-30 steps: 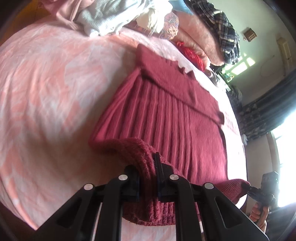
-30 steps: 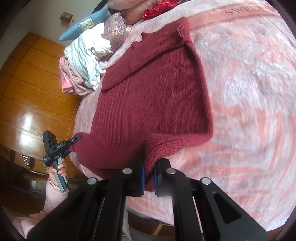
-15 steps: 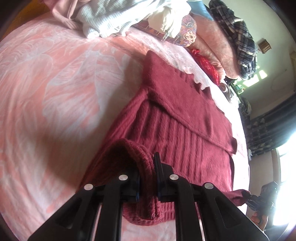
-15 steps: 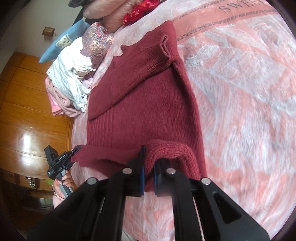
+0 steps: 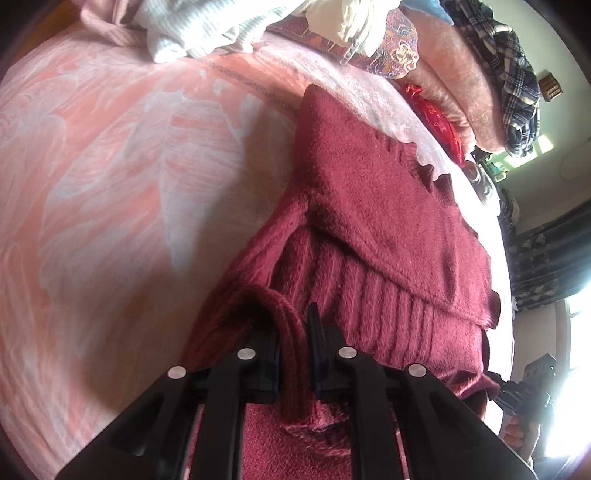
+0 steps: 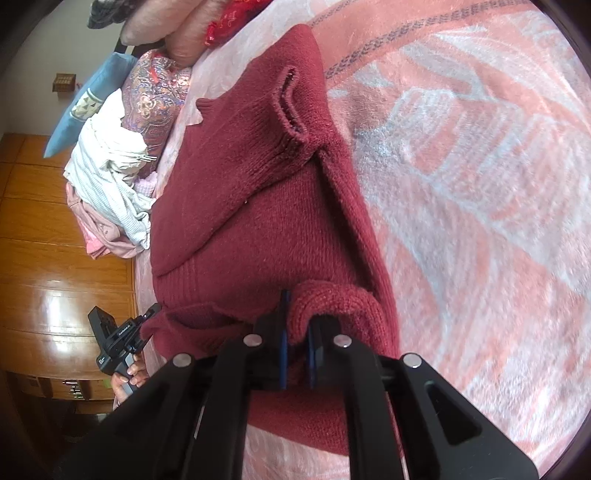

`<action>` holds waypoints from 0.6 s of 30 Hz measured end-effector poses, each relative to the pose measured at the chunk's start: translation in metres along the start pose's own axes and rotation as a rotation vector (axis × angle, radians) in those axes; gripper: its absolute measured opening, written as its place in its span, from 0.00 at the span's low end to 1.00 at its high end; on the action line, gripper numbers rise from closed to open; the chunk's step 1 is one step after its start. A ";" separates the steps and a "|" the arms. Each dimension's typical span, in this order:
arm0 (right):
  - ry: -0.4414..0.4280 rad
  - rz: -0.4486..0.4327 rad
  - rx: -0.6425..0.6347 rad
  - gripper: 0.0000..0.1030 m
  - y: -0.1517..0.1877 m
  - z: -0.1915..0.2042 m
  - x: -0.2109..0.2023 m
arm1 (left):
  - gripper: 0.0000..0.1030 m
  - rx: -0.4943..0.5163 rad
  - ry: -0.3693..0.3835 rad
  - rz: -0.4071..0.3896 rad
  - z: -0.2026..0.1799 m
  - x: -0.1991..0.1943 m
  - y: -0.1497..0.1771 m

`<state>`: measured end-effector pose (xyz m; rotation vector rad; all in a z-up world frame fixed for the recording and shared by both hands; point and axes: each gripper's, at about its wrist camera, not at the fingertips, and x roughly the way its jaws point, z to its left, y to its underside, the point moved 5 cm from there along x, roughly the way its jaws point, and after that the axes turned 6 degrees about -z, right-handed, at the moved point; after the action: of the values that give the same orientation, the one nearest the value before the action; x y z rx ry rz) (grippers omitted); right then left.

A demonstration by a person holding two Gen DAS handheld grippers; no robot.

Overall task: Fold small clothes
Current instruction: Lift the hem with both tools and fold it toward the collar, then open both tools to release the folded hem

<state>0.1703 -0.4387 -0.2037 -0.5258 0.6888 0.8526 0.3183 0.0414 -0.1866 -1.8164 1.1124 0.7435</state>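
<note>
Both my left gripper [image 5: 295, 354] and right gripper [image 6: 295, 354] have their jaws clamped on the hem of the maroon sweater [image 6: 258, 206] lying on the bed [image 6: 480, 184], so I'd carry both corners evenly toward the collar, keeping it taut.

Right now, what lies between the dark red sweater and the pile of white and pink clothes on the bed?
Only bare pink patterned bedspread separates the sweater from the clothes pile, in the left wrist view.
</note>
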 end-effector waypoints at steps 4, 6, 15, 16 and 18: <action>-0.006 0.013 0.022 0.11 -0.004 -0.003 0.001 | 0.15 -0.003 0.004 0.026 0.000 0.005 -0.005; -0.020 0.011 0.036 0.16 -0.004 -0.003 -0.004 | 0.15 -0.020 0.025 0.039 0.002 0.002 -0.007; 0.017 -0.146 -0.085 0.44 -0.018 0.010 -0.075 | 0.54 -0.019 0.003 -0.155 0.022 -0.067 -0.032; 0.034 -0.142 -0.119 0.44 -0.017 0.014 -0.077 | 0.55 -0.010 0.001 -0.177 0.022 -0.074 -0.035; 0.085 -0.122 -0.212 0.45 -0.013 0.026 -0.076 | 0.60 0.014 0.005 -0.192 0.019 -0.082 -0.039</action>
<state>0.1540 -0.4666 -0.1294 -0.7903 0.6400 0.7960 0.3180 0.0999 -0.1149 -1.8831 0.9285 0.6168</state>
